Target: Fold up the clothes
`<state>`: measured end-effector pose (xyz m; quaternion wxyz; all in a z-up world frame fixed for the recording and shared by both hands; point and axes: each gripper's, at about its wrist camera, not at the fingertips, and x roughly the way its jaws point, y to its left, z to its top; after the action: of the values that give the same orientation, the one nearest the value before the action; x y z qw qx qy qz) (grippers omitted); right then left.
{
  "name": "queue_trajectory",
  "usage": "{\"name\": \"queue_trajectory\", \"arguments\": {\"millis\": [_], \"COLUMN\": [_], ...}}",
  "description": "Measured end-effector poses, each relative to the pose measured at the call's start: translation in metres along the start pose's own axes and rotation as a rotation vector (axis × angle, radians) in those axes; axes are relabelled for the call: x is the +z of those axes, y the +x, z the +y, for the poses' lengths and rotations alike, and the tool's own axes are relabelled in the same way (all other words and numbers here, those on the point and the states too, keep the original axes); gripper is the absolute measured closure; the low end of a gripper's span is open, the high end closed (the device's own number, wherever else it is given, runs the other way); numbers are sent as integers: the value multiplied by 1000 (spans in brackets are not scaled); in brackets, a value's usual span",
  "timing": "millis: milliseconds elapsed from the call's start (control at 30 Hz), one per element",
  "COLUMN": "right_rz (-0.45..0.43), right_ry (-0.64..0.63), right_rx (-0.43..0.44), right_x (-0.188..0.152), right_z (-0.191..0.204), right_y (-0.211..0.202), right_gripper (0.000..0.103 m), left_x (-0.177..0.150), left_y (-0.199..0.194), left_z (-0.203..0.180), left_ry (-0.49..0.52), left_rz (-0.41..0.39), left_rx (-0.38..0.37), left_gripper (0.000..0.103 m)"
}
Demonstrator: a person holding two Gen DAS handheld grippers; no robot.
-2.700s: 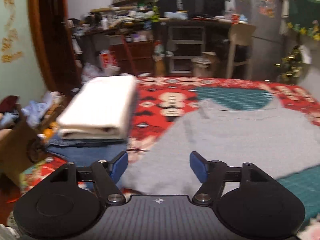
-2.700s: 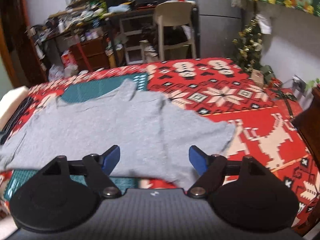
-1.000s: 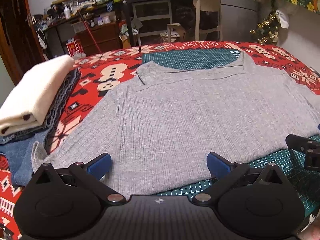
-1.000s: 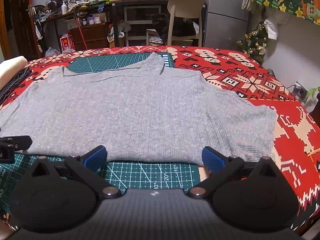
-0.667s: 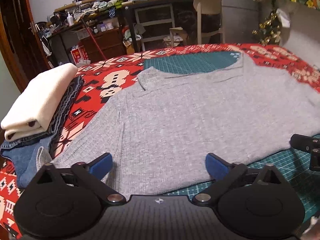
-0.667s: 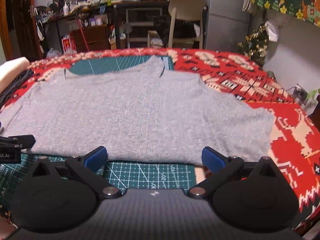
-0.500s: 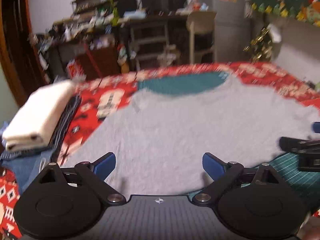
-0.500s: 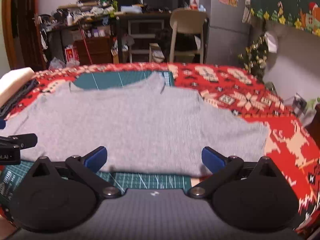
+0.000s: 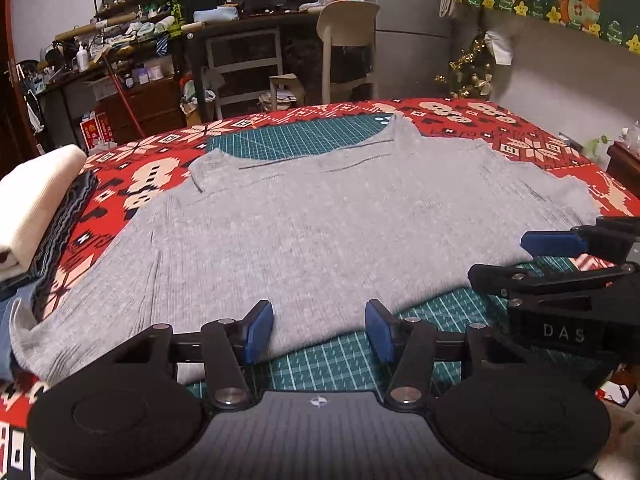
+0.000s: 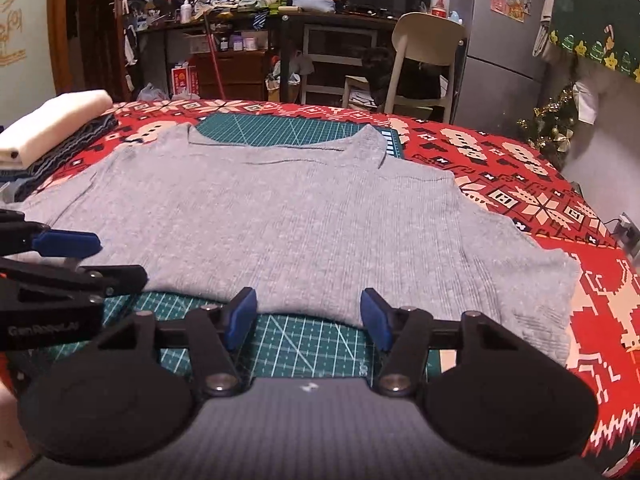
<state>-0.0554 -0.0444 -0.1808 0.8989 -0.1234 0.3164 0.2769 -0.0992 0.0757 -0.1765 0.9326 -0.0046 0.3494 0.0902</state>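
Covering red patterned cloth [image 9: 500, 120], green mat [image 10: 304, 336], seemingly cluttered room

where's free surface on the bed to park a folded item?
Free: red patterned blanket right of the flat grey ribbed knit top, out to the bed edge; the green cutting mat strip beyond the neckline. Crowded: left side, by the folded cream and dark clothes stack; the near hem, where left tool and right tool sit.

Both grippers, left gripper [image 9: 319, 330] and right gripper [image 10: 304, 317], were matte black with blue pads [image 9: 258, 330], silver screws and ribbed grey bodies.
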Motion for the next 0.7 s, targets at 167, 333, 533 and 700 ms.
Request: {"name": "queue_trajectory", "arguments": {"millis": [167,333,533,700], "right_rz": [-44,-41,-22,-45], "right_ry": [-7,-38,-98,-44], "right_rx": [34,106,144,119], "right_x": [7,15,2,8], "right_z": [2,16,33,18], "right_y": [-9,1,-3,-13], "right_gripper": [79,94,94,93], "left_x": [-1,3,-4,-2], "left_y": [-11,1,-1,-4], "left_z": [-3,-3,-3,1], "left_ry": [12,-7,7,-28], "left_rz": [-70,-53,-35,-58], "left_rx": [-50,-130,-127,-159], "left_gripper": [72,96,97,96]}}
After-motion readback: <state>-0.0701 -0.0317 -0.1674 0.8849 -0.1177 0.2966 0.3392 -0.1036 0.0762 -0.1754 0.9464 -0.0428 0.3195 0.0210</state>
